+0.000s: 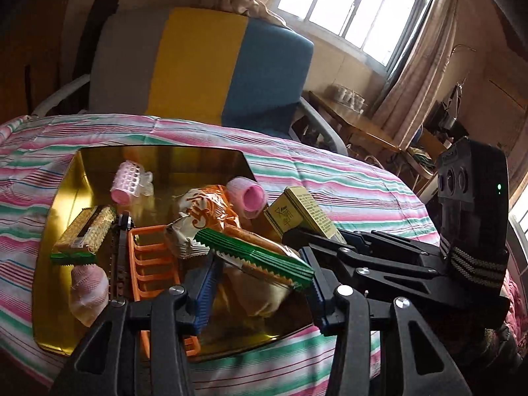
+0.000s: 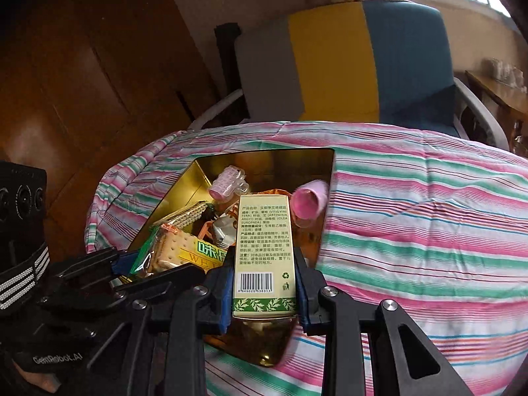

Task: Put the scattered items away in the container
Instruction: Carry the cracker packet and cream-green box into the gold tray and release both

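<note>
An open gold tin point(image 1: 59, 198) lies on the striped quilt. Inside it are pink hair rollers point(image 1: 128, 181), an orange snack bag point(image 1: 211, 211), an orange rack point(image 1: 151, 264) and a cracker packet point(image 1: 85, 234). My left gripper point(image 1: 260, 274) hovers over the tin's near side, shut on a green-ended cracker packet point(image 1: 257, 254) that lies crosswise between its blue pads. In the right wrist view my right gripper point(image 2: 264, 280) is shut on an upright pale green box point(image 2: 264, 247) with a barcode, above the tin's point(image 2: 198, 178) near right corner. The left gripper point(image 2: 138, 270) and its packet point(image 2: 175, 254) show just to the left of it.
The pink, green and white striped quilt point(image 2: 412, 231) covers the bed around the tin. Behind the bed stands a chair point(image 1: 204, 66) in grey, yellow and blue. A wooden desk point(image 1: 356, 122) sits under the window at the right, and a dark wooden wardrobe point(image 2: 82, 82) at the left.
</note>
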The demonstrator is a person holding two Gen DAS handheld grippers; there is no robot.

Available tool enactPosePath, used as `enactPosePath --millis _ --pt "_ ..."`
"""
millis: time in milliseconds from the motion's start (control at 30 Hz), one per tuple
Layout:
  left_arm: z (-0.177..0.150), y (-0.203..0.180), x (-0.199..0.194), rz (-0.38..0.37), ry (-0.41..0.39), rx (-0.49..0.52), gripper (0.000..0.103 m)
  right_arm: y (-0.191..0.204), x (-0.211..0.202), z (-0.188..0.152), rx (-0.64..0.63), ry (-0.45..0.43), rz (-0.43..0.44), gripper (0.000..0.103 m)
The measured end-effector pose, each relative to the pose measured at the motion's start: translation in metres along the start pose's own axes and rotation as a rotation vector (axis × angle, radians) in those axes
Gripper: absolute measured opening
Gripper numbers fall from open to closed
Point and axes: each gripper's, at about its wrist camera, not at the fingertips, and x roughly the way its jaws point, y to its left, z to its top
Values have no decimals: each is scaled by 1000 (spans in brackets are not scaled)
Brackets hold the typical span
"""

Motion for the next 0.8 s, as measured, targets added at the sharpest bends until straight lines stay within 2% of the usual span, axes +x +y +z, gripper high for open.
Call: enactPosePath --millis 233,367,467,600,700,800 --pt "4 39 -5 61 -20 -39 47 24 35 10 -40 53 14 30" --pt "6 59 0 83 -2 -61 48 28 48 13 -52 76 10 30" --pt "8 76 6 94 12 -106 52 30 59 16 -64 90 -7 30" --pt "12 92 12 111 23 -151 56 34 71 18 -79 102 -33 33" --pt "12 103 12 124 25 -184 61 34 70 18 -84 100 -38 43" --pt "9 113 10 143 20 -209 63 33 69 15 -87 98 -42 43"
